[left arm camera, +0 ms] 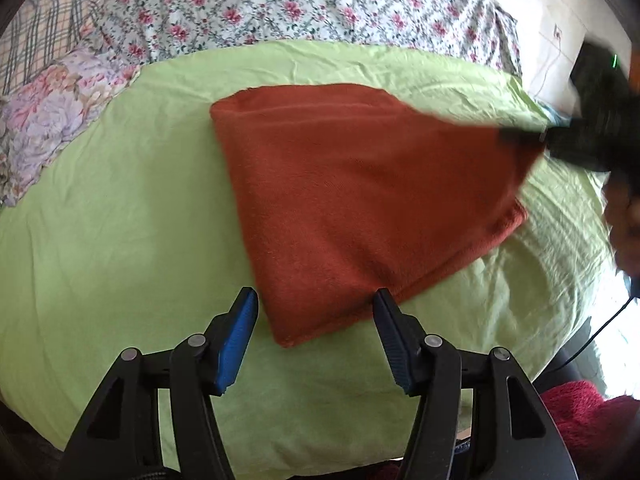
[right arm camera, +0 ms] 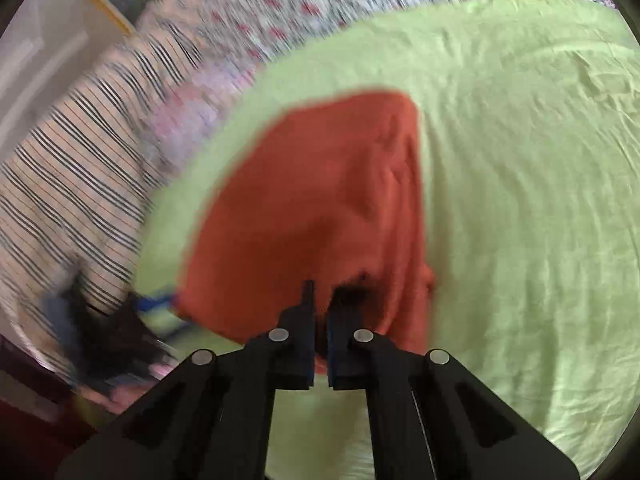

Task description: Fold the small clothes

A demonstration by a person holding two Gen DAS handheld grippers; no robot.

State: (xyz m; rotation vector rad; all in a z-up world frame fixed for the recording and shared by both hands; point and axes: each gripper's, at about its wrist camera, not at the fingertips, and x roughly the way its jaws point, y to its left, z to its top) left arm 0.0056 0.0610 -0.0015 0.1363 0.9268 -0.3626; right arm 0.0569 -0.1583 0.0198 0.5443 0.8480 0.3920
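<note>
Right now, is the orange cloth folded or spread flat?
Partly folded: the right gripper lifts one corner of the orange cloth above a doubled layer.

left gripper [left arm camera: 314, 300]: jaws spread wide, holding nothing | right gripper [right arm camera: 320, 300]: jaws nearly together, pinching the rust-red cloth [right arm camera: 312, 208], lifted, motion-blurred

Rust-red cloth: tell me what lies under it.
The rust-red cloth lies on the light green sheet, one corner lifted by the right gripper. Anything beneath its middle is covered and cannot be seen.
</note>
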